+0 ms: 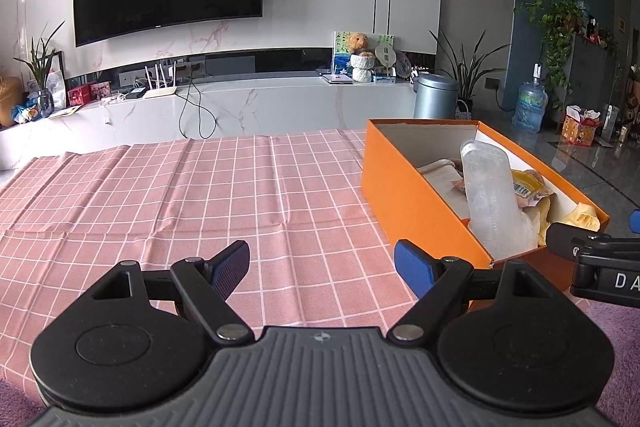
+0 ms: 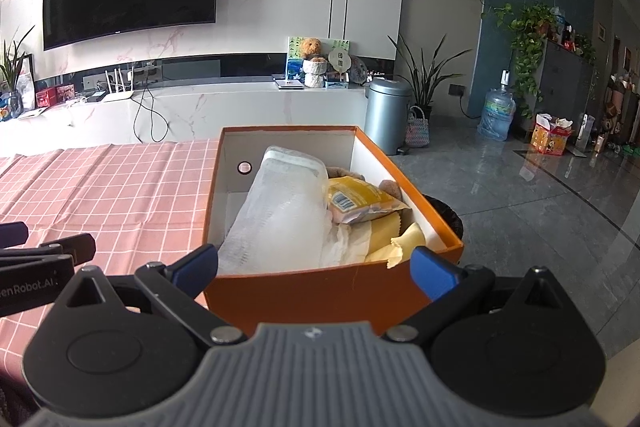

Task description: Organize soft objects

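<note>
An orange box [image 1: 404, 203] stands on the pink checked tablecloth [image 1: 180, 195] at the table's right end; it also shows in the right wrist view [image 2: 304, 291]. Inside lie a clear plastic pack [image 2: 280, 219], a yellow snack bag [image 2: 360, 201], yellow cloth [image 2: 404, 239] and a brown plush part [image 2: 390, 189]. My left gripper [image 1: 322, 265] is open and empty over the cloth, left of the box. My right gripper [image 2: 316, 265] is open and empty, its fingers either side of the box's near end.
A white TV cabinet [image 1: 256, 103] with a router, plush bear and plants stands beyond the table. A grey bin [image 2: 386, 113], a water jug [image 2: 498, 115] and a dark basket [image 2: 446, 215] stand on the grey floor to the right.
</note>
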